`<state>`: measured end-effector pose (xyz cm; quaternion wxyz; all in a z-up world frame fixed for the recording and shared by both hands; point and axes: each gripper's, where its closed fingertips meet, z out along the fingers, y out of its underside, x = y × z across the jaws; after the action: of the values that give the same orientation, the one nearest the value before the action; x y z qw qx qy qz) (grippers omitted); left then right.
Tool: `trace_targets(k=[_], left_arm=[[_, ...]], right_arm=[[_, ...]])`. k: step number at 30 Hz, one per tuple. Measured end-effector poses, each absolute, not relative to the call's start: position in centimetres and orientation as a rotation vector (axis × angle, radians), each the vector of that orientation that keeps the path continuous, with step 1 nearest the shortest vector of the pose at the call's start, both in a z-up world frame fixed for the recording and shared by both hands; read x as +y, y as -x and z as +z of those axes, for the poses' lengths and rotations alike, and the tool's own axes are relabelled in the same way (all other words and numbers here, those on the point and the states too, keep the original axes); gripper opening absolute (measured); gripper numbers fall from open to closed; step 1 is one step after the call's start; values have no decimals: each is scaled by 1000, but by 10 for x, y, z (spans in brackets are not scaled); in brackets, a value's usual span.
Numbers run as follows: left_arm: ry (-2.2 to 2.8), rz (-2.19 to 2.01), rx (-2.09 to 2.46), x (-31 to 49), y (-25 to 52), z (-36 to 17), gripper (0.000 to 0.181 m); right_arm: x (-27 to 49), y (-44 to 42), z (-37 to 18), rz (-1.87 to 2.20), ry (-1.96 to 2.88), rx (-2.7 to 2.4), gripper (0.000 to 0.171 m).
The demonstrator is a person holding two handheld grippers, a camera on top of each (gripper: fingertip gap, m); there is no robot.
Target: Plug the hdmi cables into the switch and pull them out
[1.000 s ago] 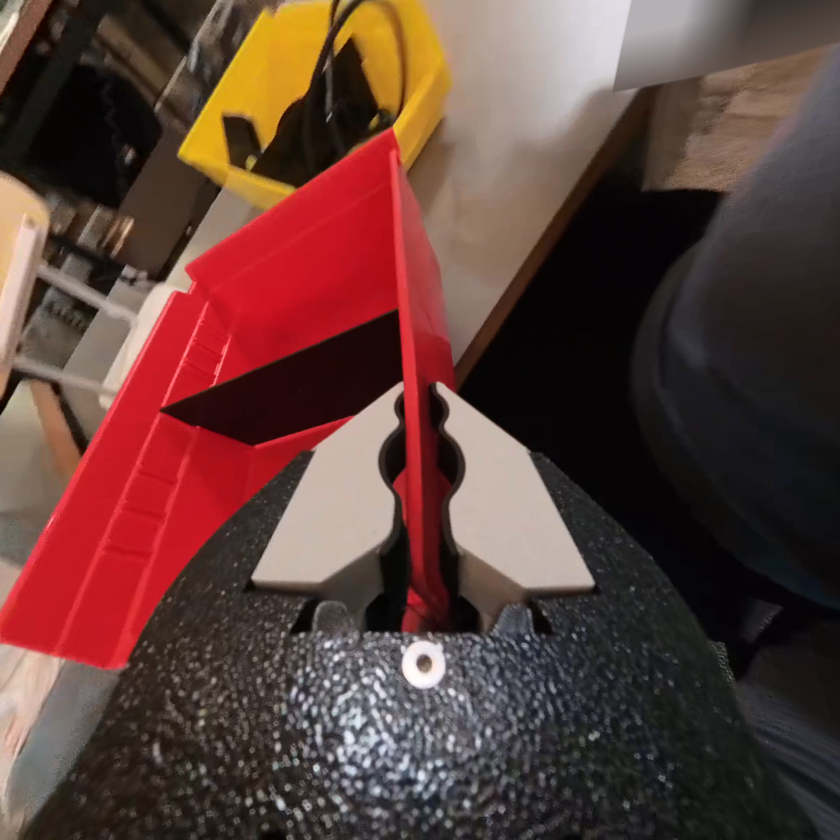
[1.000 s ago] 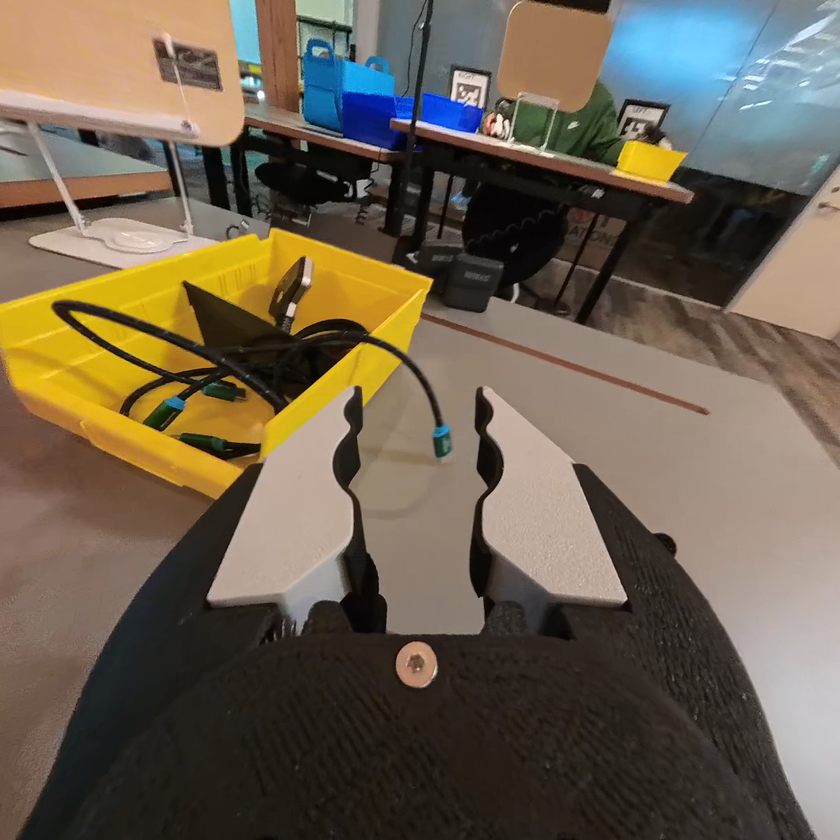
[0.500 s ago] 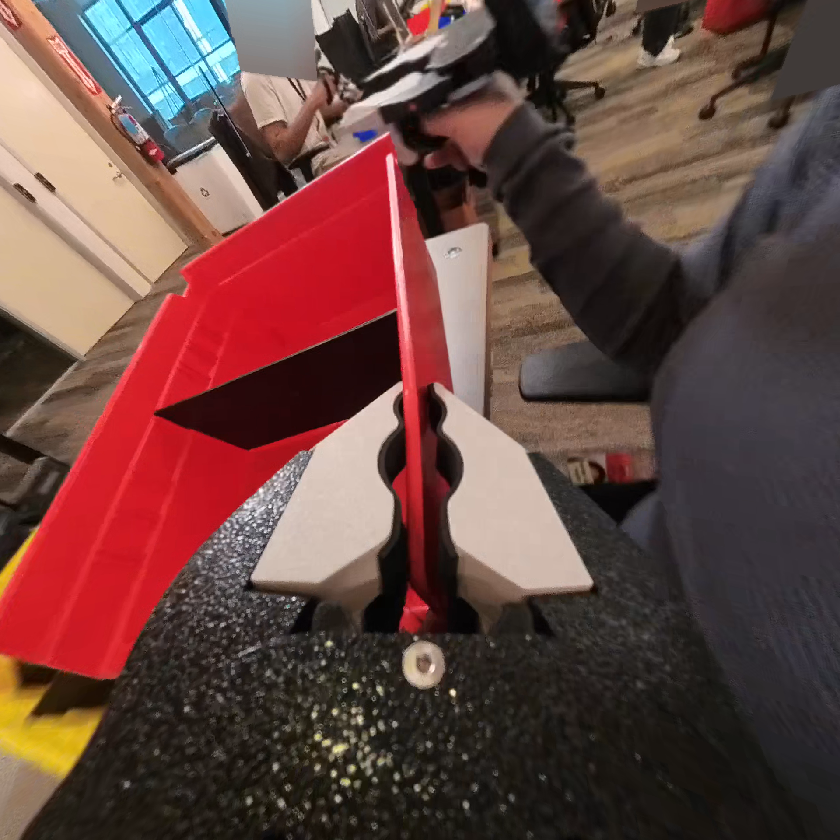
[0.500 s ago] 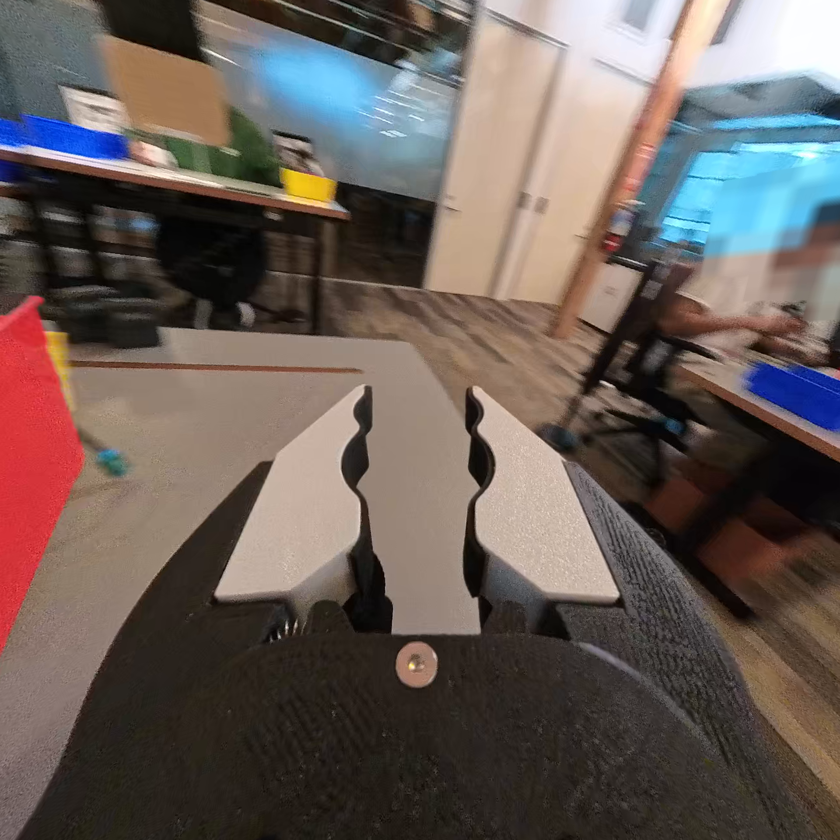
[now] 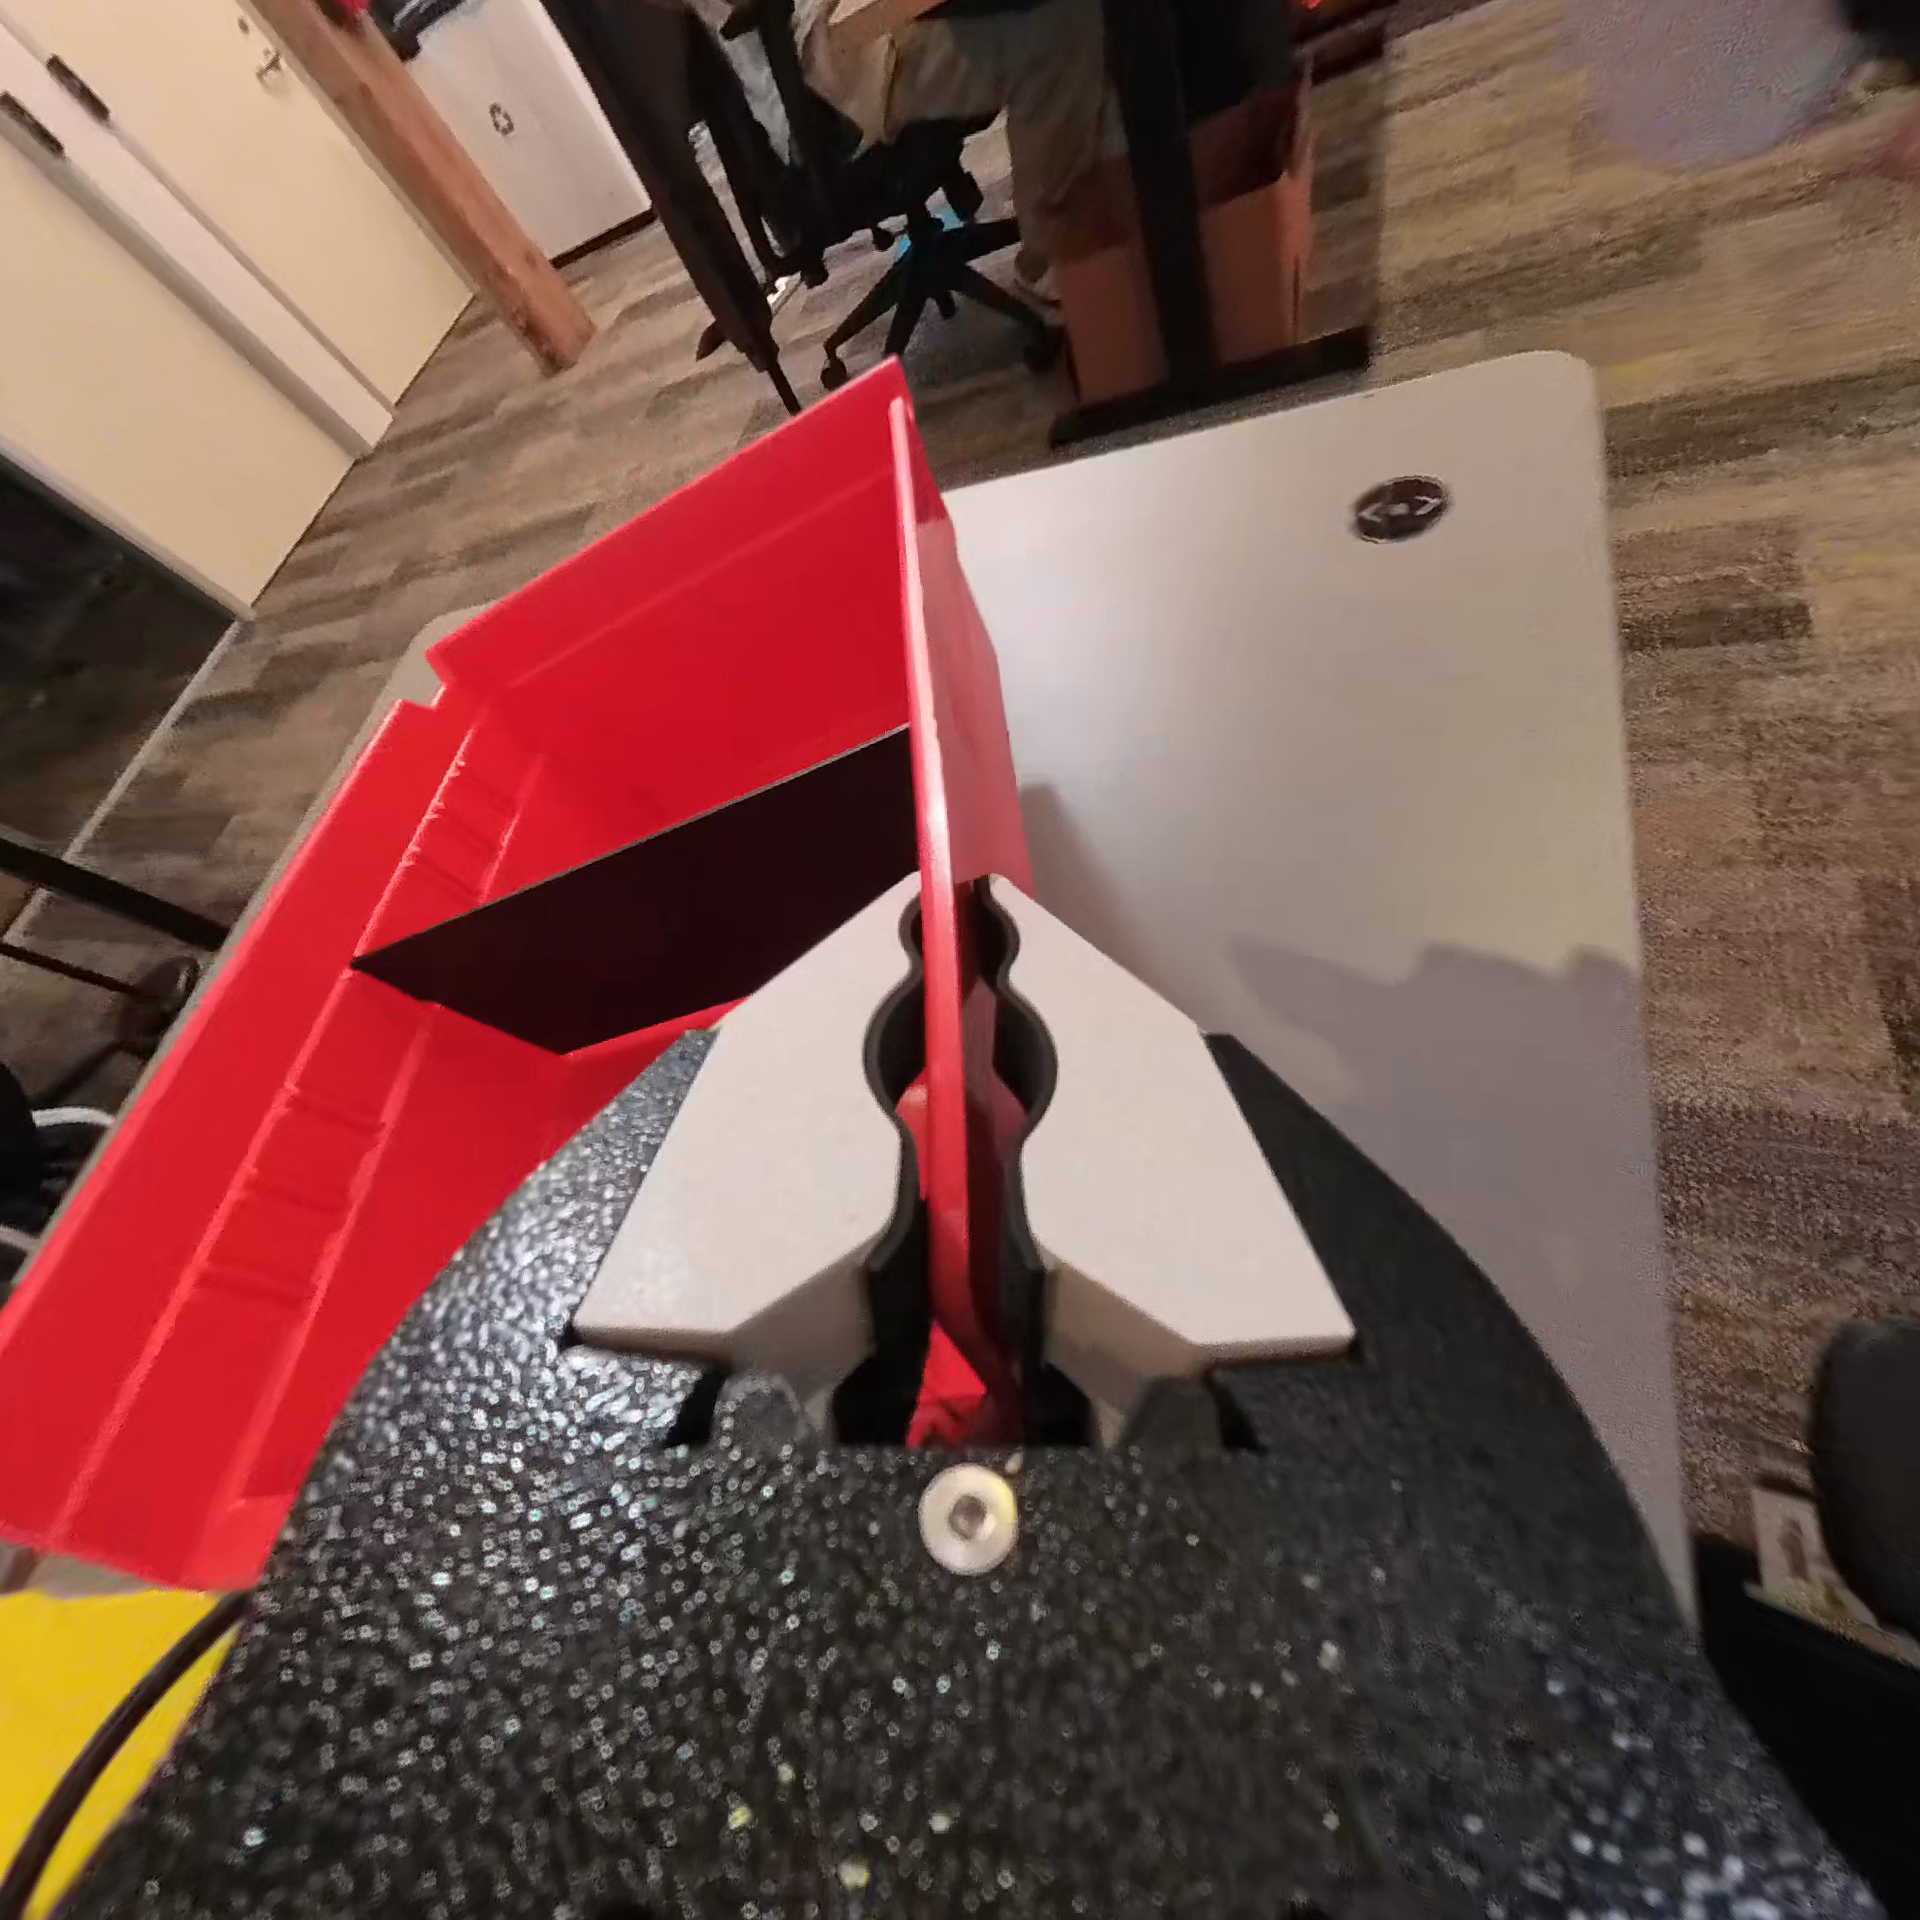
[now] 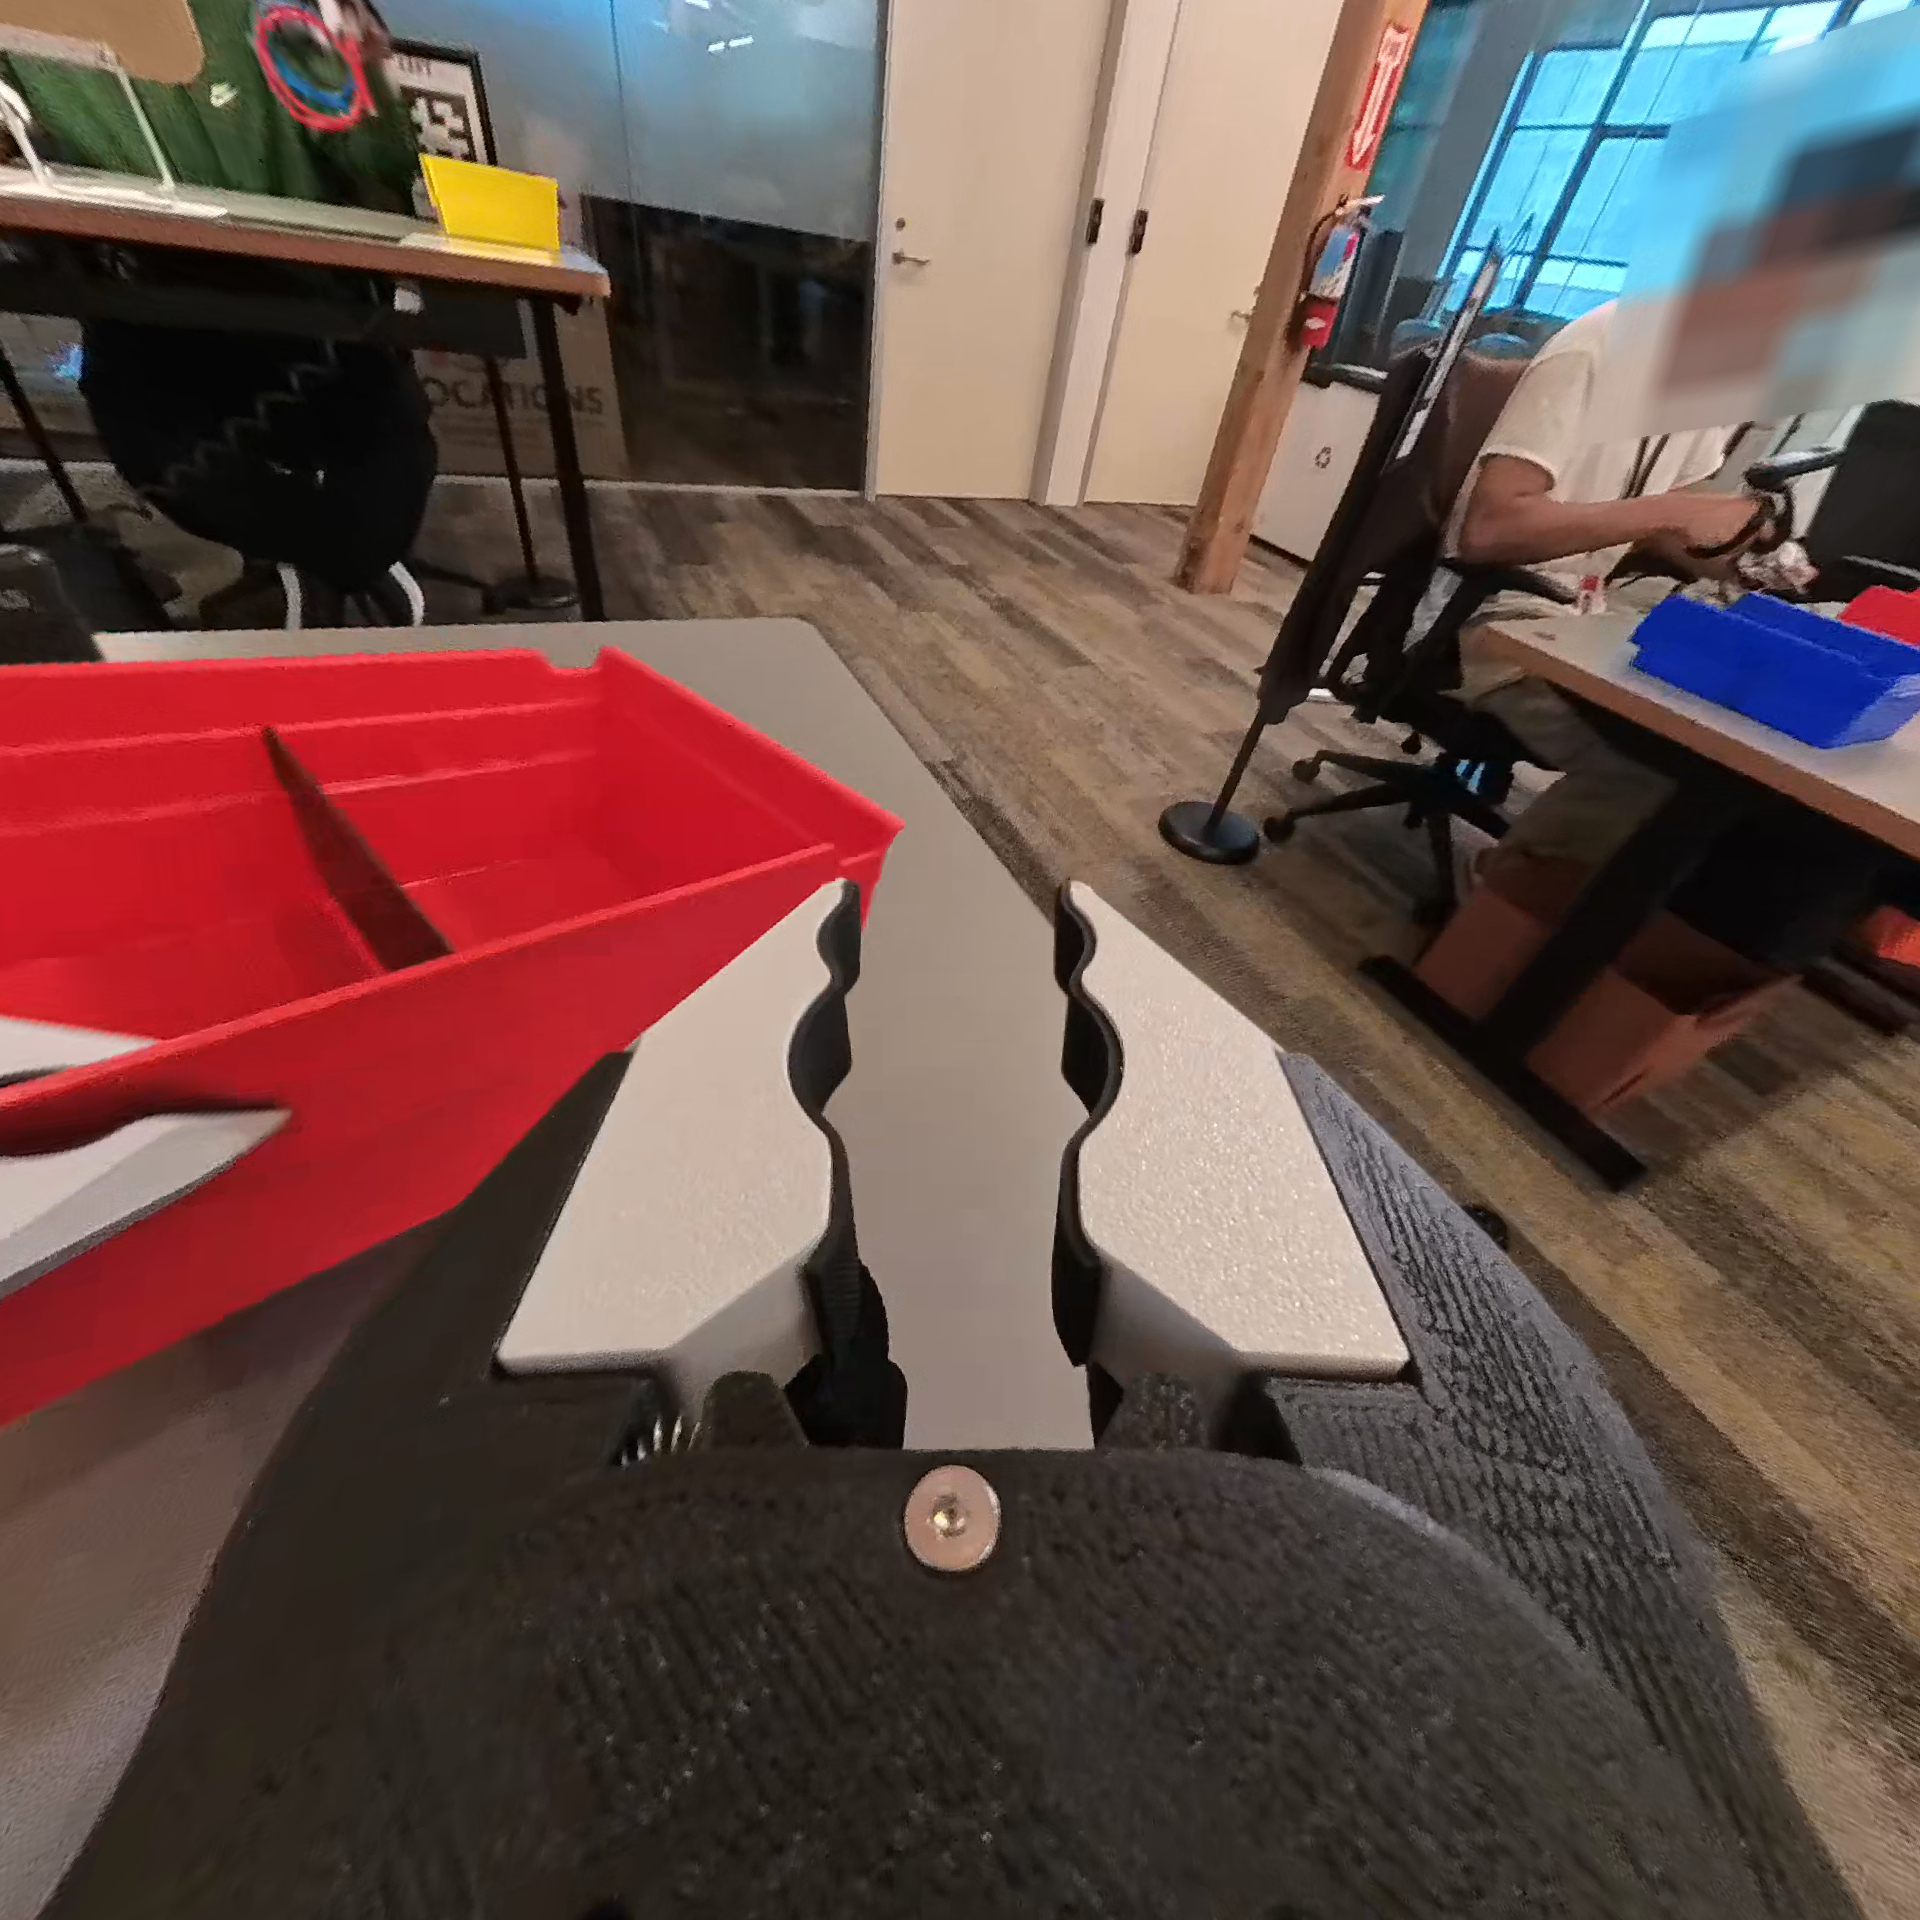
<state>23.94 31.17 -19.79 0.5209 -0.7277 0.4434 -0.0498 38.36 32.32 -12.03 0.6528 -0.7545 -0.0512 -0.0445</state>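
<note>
My left gripper [image 5: 956, 904] is shut on the right side wall of a red bin [image 5: 623, 727] that has a black divider [image 5: 644, 935] and nothing in it. The bin is held tilted at the grey table [image 5: 1299, 727]. In the right wrist view the red bin [image 6: 520, 997] is on the left, with a finger of the left gripper [image 6: 125, 1174] on its near wall. My right gripper [image 6: 961, 914] is open and empty over the table, just right of the bin. No switch or cable plug is in view.
A corner of a yellow bin [image 5: 83, 1704] with a black cable [image 5: 94, 1756] shows at the lower left. The table has a round grommet [image 5: 1401, 509] near its far end. A person [image 6: 1558, 468] sits at a desk with a blue bin [image 6: 1766, 675] to the right. Tip to tip, the grippers are about 15 centimetres apart.
Both views have swung right, away from the yellow bin. My left gripper has carried the red bin over the table's far end. My right gripper has stayed open beside it.
</note>
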Motion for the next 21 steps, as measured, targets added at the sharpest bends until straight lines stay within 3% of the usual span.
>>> trace_targets(k=[12, 13, 17, 19, 21], left_arm=[[1775, -77, 860, 377, -267, -252, 4], [1733, -28, 868, 376, -262, -248, 8], [1674, -58, 854, 347, -242, -219, 68], [1656, -119, 866, 317, -223, -203, 78], [1567, -91, 867, 288, -191, -180, 77]], right_arm=[[337, -363, -133, -34, 1733, -189, 37], [337, -361, -133, -28, 1730, -200, 38], [338, -353, -131, 31, 1712, -221, 44], [338, -345, -130, 70, 1705, -235, 49], [340, -338, -130, 98, 1702, -238, 55]])
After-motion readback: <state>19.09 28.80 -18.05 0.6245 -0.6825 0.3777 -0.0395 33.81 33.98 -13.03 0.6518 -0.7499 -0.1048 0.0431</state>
